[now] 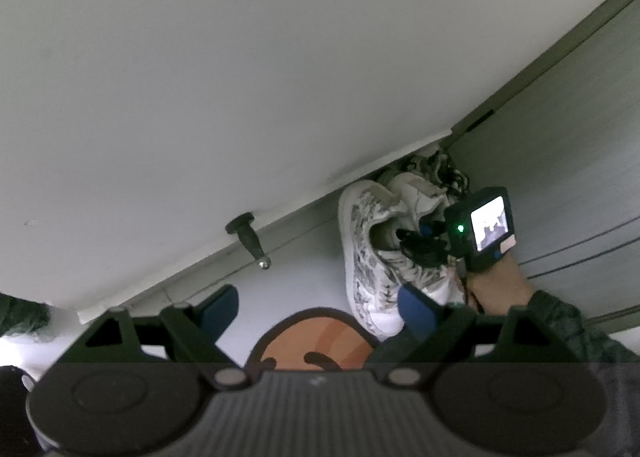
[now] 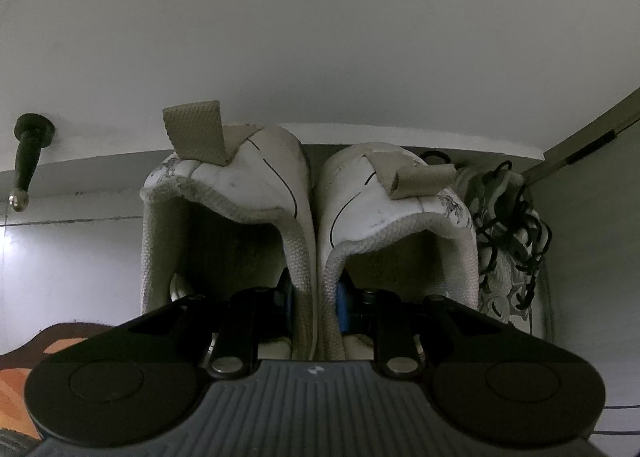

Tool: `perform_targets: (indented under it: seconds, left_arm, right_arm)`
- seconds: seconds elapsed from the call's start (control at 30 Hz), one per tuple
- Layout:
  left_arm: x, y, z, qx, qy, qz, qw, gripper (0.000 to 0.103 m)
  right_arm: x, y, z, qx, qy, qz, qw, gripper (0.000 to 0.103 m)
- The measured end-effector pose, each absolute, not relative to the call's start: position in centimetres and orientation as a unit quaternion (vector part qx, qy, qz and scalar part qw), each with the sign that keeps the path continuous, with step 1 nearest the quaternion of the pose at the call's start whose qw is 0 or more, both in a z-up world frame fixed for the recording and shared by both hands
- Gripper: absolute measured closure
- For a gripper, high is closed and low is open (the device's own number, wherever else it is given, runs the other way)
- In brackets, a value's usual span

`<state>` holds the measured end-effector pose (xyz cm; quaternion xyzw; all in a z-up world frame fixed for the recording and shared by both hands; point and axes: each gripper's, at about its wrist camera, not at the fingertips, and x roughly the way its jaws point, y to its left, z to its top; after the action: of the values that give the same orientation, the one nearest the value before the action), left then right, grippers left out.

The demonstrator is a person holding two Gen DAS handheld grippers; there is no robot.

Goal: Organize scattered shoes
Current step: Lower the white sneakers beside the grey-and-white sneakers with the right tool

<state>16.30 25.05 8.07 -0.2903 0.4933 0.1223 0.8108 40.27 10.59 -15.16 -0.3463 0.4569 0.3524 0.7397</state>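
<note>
Here the right tongs (image 2: 316,305) pinch 2 sneakers (image 2: 312,217) together, heels toward the wall, while the left tongs (image 1: 318,307) gape.

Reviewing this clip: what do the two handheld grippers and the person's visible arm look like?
Both grippers share a black frame with blue finger pads, two round black discs and a ribbed grey centre plate with silver rivets: left gripper, right gripper. Seen from the left wrist, the right unit carries a small lit screen and green light; a dark sleeve covers the arm.

Two white, grey-patterned sneakers (image 2: 308,225) stand pressed side by side, heels up, against the wall.
</note>
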Motion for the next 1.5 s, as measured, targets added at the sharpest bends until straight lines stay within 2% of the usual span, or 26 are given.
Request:
perform_targets:
  seconds: [0.87,1.2,1.37,1.5]
  left_arm:
    - [16.6,25.3,6.6,-0.292,0.508,0.099,0.804,0.015]
    - [16.7,24.7,6.2,-0.289,0.512,0.089,0.804,0.015]
    - [16.7,24.3,6.3,-0.287,0.512,0.084,0.805,0.015]
    - [16.8,24.3,6.4,-0.288,0.511,0.086,0.805,0.015]
  right_arm:
    - [41.8,15.8,-20.1,-0.397,0.539,0.356,0.652,0.081]
    - [41.2,14.8,-20.5,-0.364,0.544,0.353,0.669,0.080]
    - [40.4,15.4,-21.2,-0.387,0.550,0.348,0.653,0.080]
    - [40.3,14.9,-21.1,-0.353,0.549,0.336,0.679,0.073]
